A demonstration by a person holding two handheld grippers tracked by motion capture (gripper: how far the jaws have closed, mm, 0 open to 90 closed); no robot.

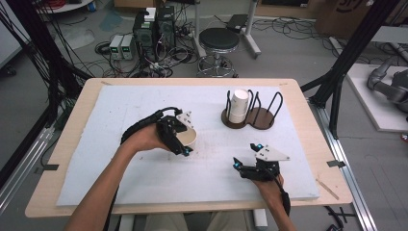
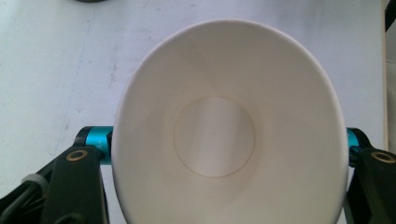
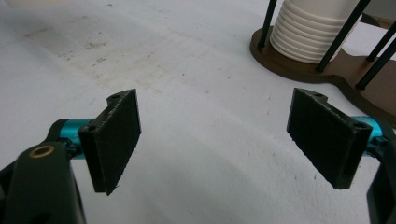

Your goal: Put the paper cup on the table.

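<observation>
Over the white mat, left tongs squeeze a paper cup; right tongs gape empty.

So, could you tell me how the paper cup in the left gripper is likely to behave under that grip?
The paper cup probably flexes easily: its rim looks squeezed oval between the left gripper jaws. It looks empty, so likely light. A tighter squeeze might crease it.

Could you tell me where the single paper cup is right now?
In the high view the paper cup sits left of centre, clamped in the left gripper above the white mat.
</observation>
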